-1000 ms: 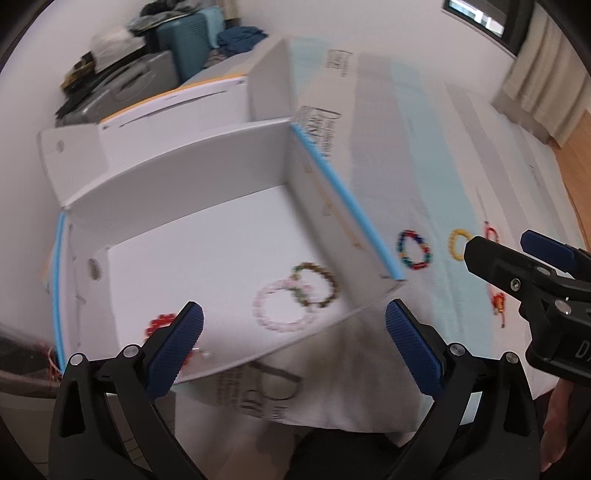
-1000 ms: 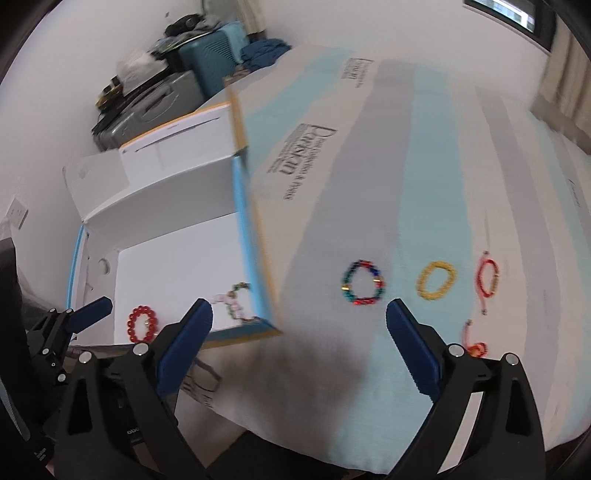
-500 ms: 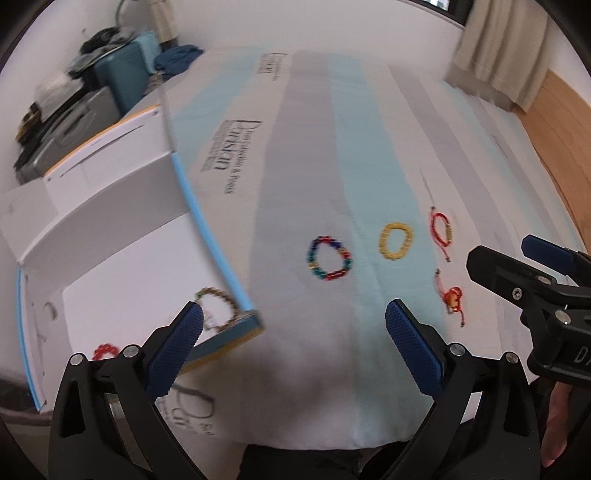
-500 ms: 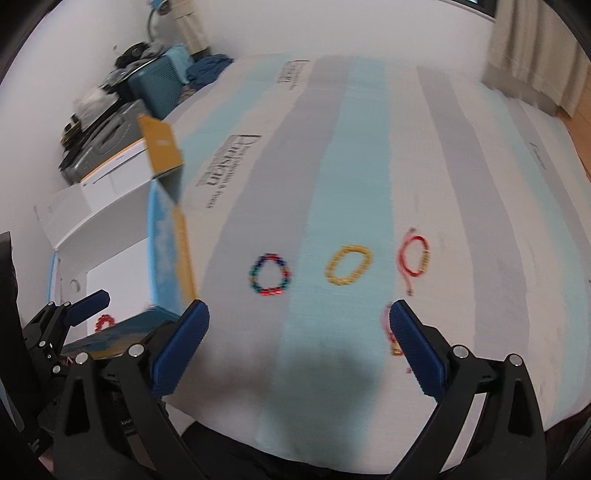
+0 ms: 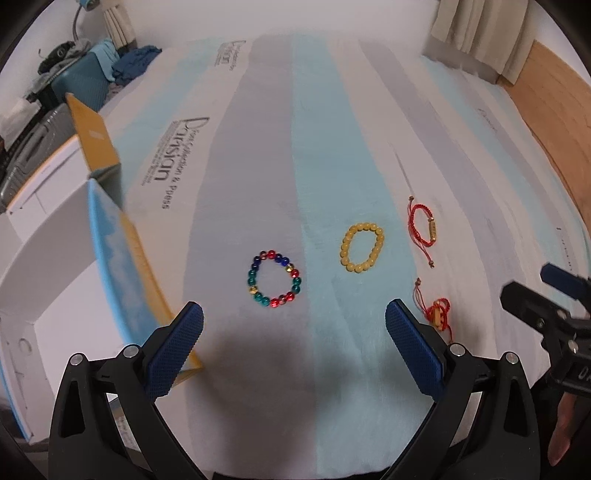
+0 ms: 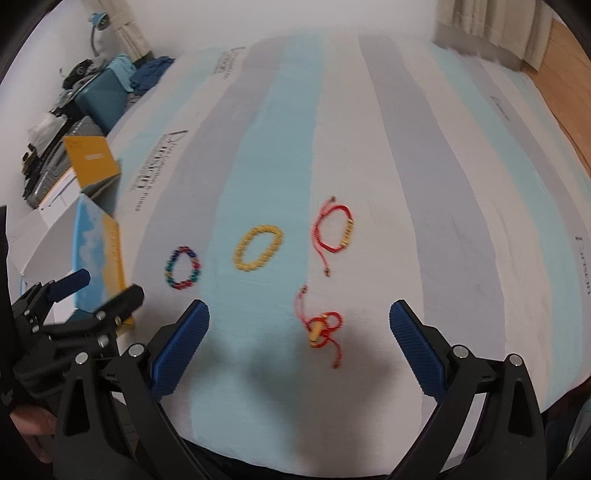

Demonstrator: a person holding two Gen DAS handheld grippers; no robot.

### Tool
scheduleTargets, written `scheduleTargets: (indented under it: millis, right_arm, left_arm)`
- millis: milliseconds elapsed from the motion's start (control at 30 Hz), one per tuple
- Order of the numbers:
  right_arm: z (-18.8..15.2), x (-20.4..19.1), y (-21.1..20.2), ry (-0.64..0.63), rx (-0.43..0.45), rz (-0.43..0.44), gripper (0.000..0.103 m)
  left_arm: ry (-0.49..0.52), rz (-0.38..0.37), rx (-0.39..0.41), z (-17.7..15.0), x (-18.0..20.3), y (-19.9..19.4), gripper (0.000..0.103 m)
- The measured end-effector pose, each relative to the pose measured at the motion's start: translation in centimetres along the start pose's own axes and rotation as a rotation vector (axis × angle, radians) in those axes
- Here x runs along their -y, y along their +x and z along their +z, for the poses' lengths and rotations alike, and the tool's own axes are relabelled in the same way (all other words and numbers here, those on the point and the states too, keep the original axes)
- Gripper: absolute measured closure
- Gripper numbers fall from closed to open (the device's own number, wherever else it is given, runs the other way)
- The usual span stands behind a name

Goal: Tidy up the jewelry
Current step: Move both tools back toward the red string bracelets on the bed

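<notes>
Several bracelets lie on the striped bed cover. A multicoloured bead bracelet, a yellow bead bracelet, a red cord bracelet and a bunched red cord bracelet. My left gripper is open and empty, just short of the multicoloured bracelet. My right gripper is open and empty, just short of the bunched red one. The open white box stands at the left.
The bed cover stretches far ahead. Suitcases and clothes are stacked at the far left by the wall. A curtain and wooden floor are at the far right. The box's yellow flap stands up.
Both grippers have swung right, away from the white box and over the bracelets on the bed. The bracelets inside the box are out of view now. Both stay open.
</notes>
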State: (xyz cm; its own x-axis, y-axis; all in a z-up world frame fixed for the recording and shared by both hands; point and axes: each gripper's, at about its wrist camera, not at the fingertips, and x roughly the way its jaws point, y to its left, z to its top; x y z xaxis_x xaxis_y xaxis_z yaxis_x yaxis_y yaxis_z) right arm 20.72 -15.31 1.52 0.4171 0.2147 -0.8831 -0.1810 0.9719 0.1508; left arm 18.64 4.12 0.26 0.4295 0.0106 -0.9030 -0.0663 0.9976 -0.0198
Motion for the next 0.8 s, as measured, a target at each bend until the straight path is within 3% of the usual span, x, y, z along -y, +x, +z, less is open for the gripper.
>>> scheduleTargets:
  millis: [567,800]
  right_arm:
    - [-2.0,4.1,9.5,0.034,-0.157,-0.026,0.009]
    - [-3.2,4.1,12.4,0.023,-0.220,-0.008,0.018]
  left_arm:
    - [-0.039,0.014,-0.108,1.3,-0.9,9.8,0.008]
    - [-0.032,0.013,-0.145,0.8,-1.5,12.4,0.023]
